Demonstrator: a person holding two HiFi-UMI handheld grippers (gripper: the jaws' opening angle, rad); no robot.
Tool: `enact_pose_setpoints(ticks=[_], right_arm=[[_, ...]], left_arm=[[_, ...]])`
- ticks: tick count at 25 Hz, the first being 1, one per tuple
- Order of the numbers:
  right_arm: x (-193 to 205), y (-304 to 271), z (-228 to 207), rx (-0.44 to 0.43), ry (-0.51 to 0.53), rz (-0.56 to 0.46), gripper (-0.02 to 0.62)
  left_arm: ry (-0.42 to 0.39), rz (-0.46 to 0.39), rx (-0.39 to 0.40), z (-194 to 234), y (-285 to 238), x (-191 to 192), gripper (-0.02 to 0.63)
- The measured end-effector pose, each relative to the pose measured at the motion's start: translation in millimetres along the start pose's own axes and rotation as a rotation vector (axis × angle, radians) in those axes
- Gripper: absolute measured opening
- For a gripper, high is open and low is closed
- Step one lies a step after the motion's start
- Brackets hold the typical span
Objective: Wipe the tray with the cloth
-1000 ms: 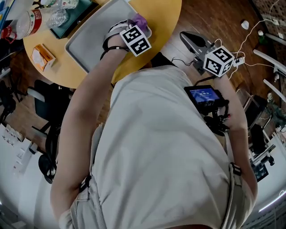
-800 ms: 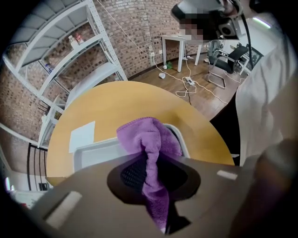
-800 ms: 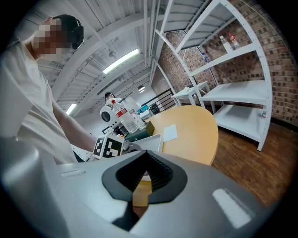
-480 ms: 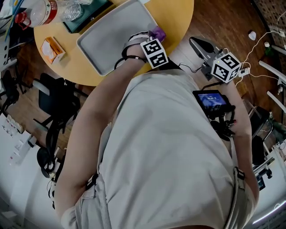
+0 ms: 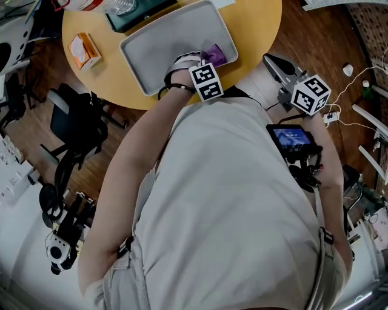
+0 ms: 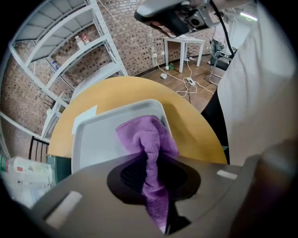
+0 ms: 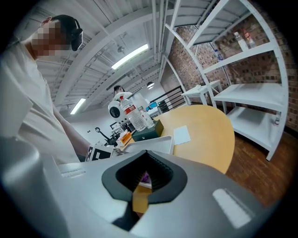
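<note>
As seen from the head view, a grey tray (image 5: 163,45) is set on the round yellow table (image 5: 254,24), and a purple cloth (image 5: 214,55) is pressed onto the tray's near right corner under the left gripper (image 5: 205,65). Left of the tray an orange box (image 5: 83,51) is seen; a dark green box (image 5: 136,12) sits at its far edge. The right gripper (image 5: 276,63) is held well right of the tray, off the table, above the wooden floor (image 5: 315,30).

Over to the left gripper view: the jaws are clamped on the cloth, a bunched fold is pinched between them, and the rest is spread on the tray floor against the right rim. A white sheet (image 6: 84,114) is tucked at the tray's far left corner.

Now the right gripper view: its jaws are drawn close, only a thin slit is left, and nothing is gripped. Through the slit a strip of table and a speck of purple are glimpsed. Water bottles (image 7: 135,116) are stood behind the green box.
</note>
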State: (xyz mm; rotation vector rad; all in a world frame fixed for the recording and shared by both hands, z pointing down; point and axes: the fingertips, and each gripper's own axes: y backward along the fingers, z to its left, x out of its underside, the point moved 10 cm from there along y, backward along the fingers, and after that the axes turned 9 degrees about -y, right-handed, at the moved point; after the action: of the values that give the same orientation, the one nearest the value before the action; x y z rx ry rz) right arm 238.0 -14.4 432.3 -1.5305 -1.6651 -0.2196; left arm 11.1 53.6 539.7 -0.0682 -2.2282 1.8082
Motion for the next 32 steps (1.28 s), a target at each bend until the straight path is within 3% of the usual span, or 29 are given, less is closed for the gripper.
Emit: enact_pose_setpoints(ticks=[8, 14, 18, 26, 32], right_arm=[[-17.8, -23.2, 23.2, -0.089, 0.072, 0.055, 0.003], [-31.9, -47.0, 22.0, -0.139, 0.098, 0.093, 0.003], [-30.1, -53.4, 33.9, -0.154, 0.11, 0.109, 0.003], [-29.5, -47.5, 33.4, -0.123, 0.099, 0.099, 0.003], [-24.7, -35.5, 21.5, -0.067, 0.06, 0.085, 0.003]], left_arm=[[0.07, 0.044, -0.04, -41.5, 30.9, 74.0, 0.055], [0.181, 0.095, -0.064, -54.0, 36.8, 116.9, 0.055], [0.187, 0.113, -0.069, -71.3, 48.0, 145.1, 0.055], [0.134, 0.114, -0.058, -48.6, 46.3, 162.8, 0.058], [0.108, 0.143, -0.076, 14.6, 37.2, 186.0, 0.058]])
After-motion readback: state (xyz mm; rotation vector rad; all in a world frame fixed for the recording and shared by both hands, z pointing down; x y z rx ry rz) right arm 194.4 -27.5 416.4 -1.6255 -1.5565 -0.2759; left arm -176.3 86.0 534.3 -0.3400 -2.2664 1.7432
